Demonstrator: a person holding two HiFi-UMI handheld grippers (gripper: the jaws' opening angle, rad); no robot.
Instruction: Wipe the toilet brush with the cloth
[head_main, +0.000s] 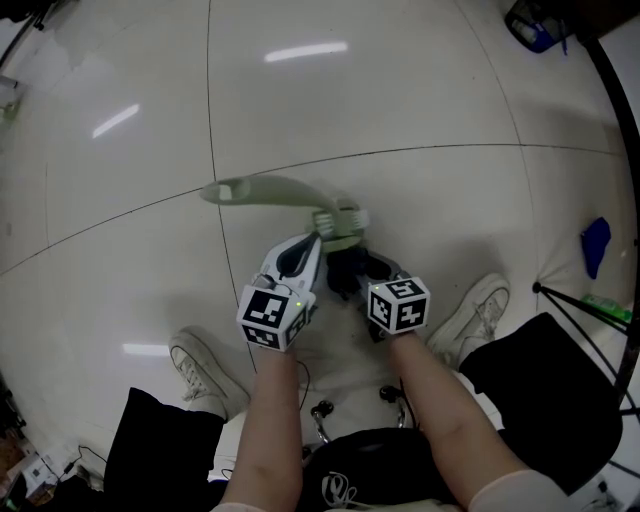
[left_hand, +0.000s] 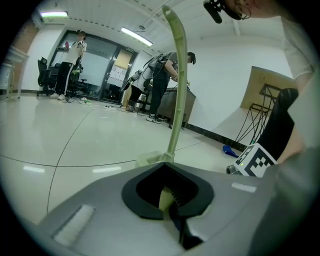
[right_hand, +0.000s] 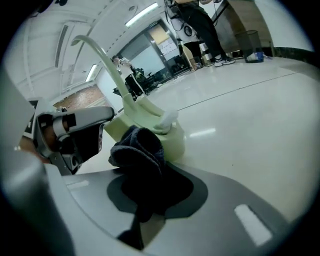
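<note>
The pale green toilet brush (head_main: 338, 225) is held above the tiled floor, its long curved handle (head_main: 262, 189) reaching left. My left gripper (head_main: 318, 245) is shut on the lower edge of the brush's base; in the left gripper view the handle (left_hand: 177, 85) rises straight up from that base (left_hand: 150, 159). My right gripper (head_main: 352, 272) is shut on a dark cloth (head_main: 345, 265). In the right gripper view the bunched cloth (right_hand: 140, 150) presses against the side of the green base (right_hand: 167, 134), with the left gripper (right_hand: 75, 132) just beyond it.
My two white shoes (head_main: 205, 372) (head_main: 475, 315) rest on the floor below the grippers. A blue object (head_main: 596, 243) and black stand legs (head_main: 580, 300) lie at the right. Two people (left_hand: 70, 62) (left_hand: 160, 85) stand far off by desks.
</note>
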